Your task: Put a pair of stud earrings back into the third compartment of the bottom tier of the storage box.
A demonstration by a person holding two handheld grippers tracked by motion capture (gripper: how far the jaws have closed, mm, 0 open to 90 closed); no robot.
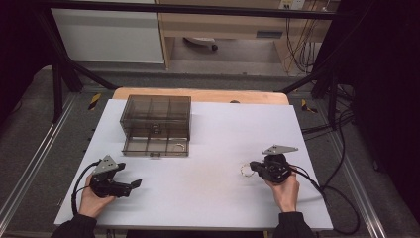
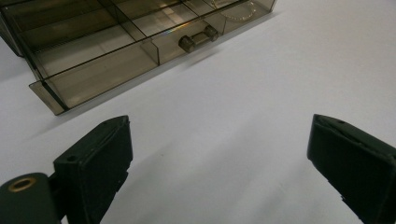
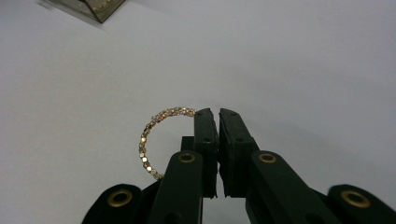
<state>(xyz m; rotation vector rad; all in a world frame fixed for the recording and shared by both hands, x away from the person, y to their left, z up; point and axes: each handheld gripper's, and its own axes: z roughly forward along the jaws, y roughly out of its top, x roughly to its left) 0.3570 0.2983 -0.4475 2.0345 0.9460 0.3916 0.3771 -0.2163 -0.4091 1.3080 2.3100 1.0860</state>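
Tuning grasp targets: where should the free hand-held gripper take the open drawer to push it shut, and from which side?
Probably at the small bar handle in the middle of the drawer front, coming from the person's side with the left hand-held gripper, whose jaws stand open. The handle sticks out of the flat front wall, and that wall faces the person.

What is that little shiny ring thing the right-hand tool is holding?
Start at the white table, then its right side, where the right gripper is. Pinched in its shut jaws is a beaded gold bracelet; a similar one lies in the smoky box's open drawer.
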